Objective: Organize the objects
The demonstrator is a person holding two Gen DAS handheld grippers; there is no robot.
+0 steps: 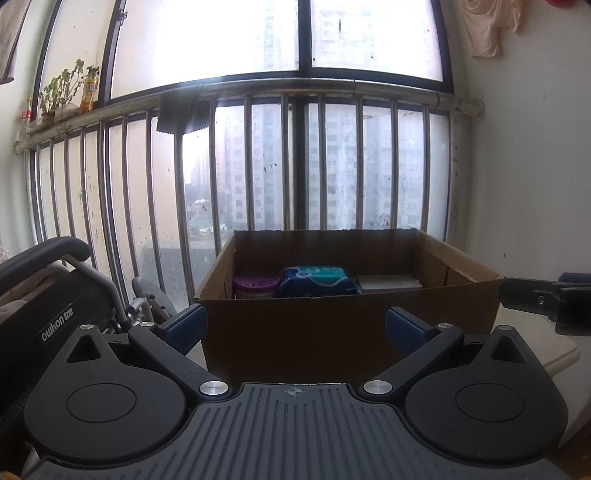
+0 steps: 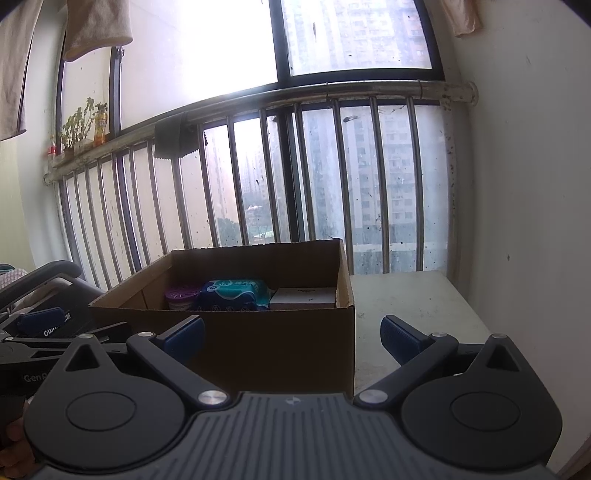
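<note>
Cardboard box [image 1: 347,325] holds purple tub [image 1: 256,285], blue pack [image 1: 317,281], white carton [image 1: 389,283]; both hand-held grippers spread, empty.

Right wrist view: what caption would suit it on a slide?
Open tool facing a cardboard box holding a purple tub, blue packet and white carton.

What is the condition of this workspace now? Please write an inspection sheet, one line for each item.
Surface: pale, stained table top, bare to the right of the box.
Job's things: open brown cardboard box holding a round purple-lidded container, a blue-green soft plastic pack and a flat white box, side by side along its far wall.
Clutter: nothing seen on the table.
Grippers: left hand-held gripper open, empty; right hand-held gripper open, empty; both in front of the box.
Cables: nothing seen.
Surroundings: metal window railing, potted plant on the ledge, folded dark wheelchair at left, hanging beige cloth.
</note>
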